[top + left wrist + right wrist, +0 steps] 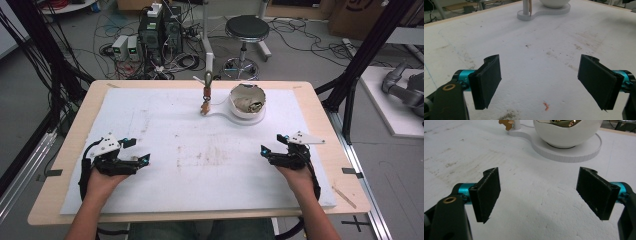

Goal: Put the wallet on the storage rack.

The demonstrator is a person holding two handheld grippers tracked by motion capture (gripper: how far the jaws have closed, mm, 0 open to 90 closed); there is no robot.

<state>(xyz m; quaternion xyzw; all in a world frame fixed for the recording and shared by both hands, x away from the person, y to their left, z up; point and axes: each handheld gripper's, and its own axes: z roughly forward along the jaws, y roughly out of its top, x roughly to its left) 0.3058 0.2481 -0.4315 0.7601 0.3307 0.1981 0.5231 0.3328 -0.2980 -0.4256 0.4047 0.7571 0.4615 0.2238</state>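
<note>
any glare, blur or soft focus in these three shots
High view: even light, slightly soft, faint shadows under the left gripper and right gripper. Left gripper view: white bowl blown out. Right gripper view: bright glints on the gold inside the bowl.

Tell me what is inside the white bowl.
The white bowl holds something crumpled, tan with shiny gold parts. What it is I cannot tell; the bowl's wall hides everything lower down.
</note>
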